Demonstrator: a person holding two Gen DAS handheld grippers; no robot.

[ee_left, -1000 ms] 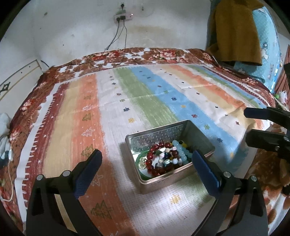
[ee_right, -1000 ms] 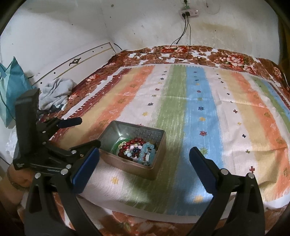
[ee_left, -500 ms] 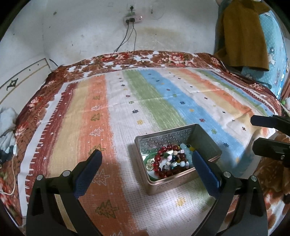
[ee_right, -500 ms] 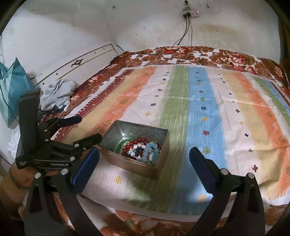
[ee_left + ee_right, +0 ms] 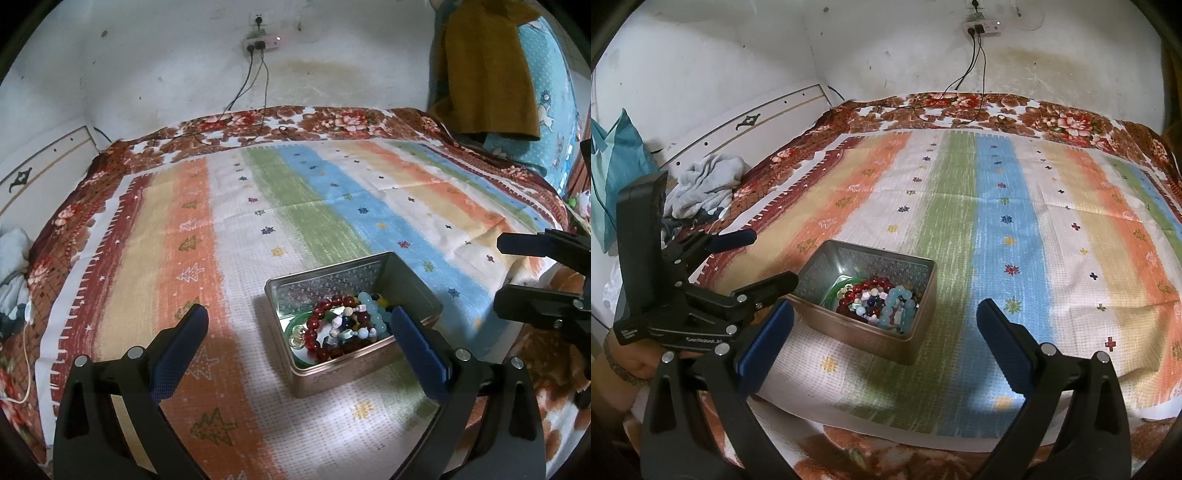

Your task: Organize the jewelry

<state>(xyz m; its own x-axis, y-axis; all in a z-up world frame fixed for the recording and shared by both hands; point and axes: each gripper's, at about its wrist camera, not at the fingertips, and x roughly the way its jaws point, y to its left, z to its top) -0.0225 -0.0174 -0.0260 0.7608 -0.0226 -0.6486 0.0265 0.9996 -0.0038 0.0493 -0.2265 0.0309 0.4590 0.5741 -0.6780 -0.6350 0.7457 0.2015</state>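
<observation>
An open metal tin stands on the striped cloth near the bed's front edge. It holds a heap of jewelry: a dark red bead bracelet, a pale blue bead bracelet, mixed coloured beads and a green bangle. My left gripper is open and empty, just in front of the tin; it also shows in the right wrist view. My right gripper is open and empty, in front of the tin; it also shows in the left wrist view.
The striped cloth covers a floral bedspread. A grey cloth heap and a teal bag lie at the left. Cables hang from a wall socket. A brown garment hangs at the right.
The left wrist view has shifted, so the tin now sits further right and lower between the left fingers. The right wrist view has moved slightly closer. Both grippers stay open.
</observation>
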